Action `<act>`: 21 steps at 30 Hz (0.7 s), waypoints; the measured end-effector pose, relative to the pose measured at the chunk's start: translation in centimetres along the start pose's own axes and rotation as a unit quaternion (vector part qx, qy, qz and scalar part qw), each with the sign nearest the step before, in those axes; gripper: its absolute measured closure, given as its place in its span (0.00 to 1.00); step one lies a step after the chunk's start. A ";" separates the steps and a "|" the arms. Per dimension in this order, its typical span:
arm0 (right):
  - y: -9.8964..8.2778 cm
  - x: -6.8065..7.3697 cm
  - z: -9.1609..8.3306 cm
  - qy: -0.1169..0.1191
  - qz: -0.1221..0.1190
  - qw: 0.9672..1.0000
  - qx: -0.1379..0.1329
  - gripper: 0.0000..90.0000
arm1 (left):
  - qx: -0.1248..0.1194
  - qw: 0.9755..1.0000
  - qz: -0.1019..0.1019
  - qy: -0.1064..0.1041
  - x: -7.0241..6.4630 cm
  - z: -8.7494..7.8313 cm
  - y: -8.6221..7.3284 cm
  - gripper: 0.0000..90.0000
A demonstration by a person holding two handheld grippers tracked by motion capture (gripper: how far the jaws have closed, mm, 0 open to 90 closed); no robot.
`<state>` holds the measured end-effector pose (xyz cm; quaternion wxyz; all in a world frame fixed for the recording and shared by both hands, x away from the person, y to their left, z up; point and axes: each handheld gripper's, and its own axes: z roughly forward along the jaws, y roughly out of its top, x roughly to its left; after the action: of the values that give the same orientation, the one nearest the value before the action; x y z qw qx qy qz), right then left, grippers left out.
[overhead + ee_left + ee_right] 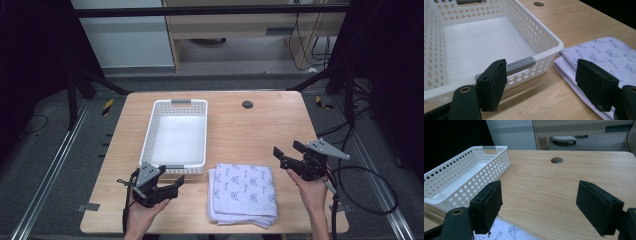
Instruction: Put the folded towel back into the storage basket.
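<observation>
So both my grippers are up off the table (280,125) right now and neither one is carrying anything. The towel (243,192) is folded, pale lilac with little cat faces, lying flat near my edge of the table, just to the right of the basket (176,131); its corner looks like it's touching the basket's front wall or very nearly.

My left gripper (176,183) sits in front of the basket's near left corner, jaws wide apart and pointing toward the towel. Through the left gripper view, the towel (604,57) sits past my right-hand jaw, partly behind it, while the basket (541,40) front rim with its grey handle strip runs behind the other jaw. Nothing but bare wood in the gap.

My right gripper (286,150) hangs off the towel's right side, above its far right corner, jaws also spread wide with only air between them. In the right gripper view a scrap of the towel (509,232) peeks in at the bottom, below and just inside the left-hand jaw, so the cloth lies under the jaws, not between the pads. The basket (461,182) shows beyond on the left.
</observation>
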<state>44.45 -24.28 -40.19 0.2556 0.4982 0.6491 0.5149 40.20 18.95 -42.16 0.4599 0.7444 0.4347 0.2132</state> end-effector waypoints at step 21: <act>0.1 2.5 2.3 0.012 -0.029 0.999 0.024 0.24 | 0.029 0.999 0.018 -0.024 -3.3 2.6 -0.2 0.28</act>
<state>45.46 -21.04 -40.40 0.2503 0.4792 0.6783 0.4976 40.22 14.97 -43.35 0.4444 0.7702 0.4159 0.1905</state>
